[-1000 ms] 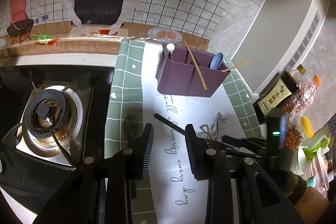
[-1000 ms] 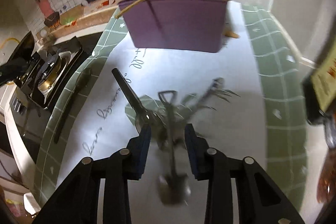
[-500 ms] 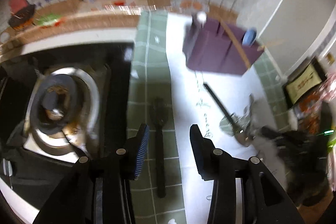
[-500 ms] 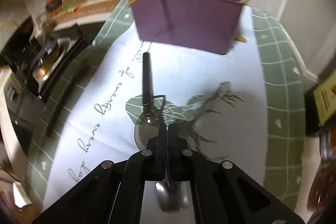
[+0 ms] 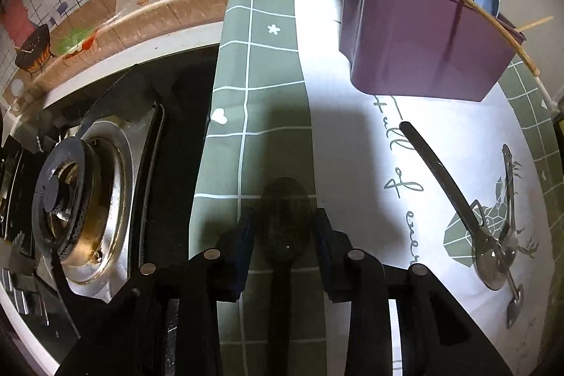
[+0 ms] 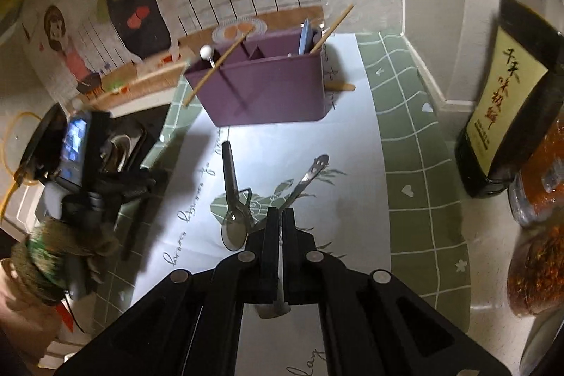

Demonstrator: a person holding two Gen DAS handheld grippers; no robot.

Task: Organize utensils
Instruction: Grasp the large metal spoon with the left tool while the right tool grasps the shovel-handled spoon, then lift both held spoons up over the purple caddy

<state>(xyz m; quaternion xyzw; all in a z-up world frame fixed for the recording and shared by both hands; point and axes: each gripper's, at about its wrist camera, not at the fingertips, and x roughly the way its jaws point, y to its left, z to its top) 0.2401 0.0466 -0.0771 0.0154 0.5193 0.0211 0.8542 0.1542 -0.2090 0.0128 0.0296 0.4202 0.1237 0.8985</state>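
Kitchen mat [image 5: 268,115], caddy [image 5: 419,34] at back. Left gripper [image 5: 283,235] open astride black spoon [image 5: 283,228]: light, stiff; grip neck. Right gripper [image 6: 281,224] clamped on thin metal utensil [image 6: 280,284], slippery.

organizer [image 5: 423,48]: purple; mat [image 5: 257,101]: green, white grid, hearts; spoon [image 5: 285,228]: black; bottle [image 6: 507,94]: dark, yellow label; left tool [image 5: 283,235]: black

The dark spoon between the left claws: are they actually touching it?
Apart. In the left wrist view the left gripper stands open, green mat showing between each finger and the dark spoon.
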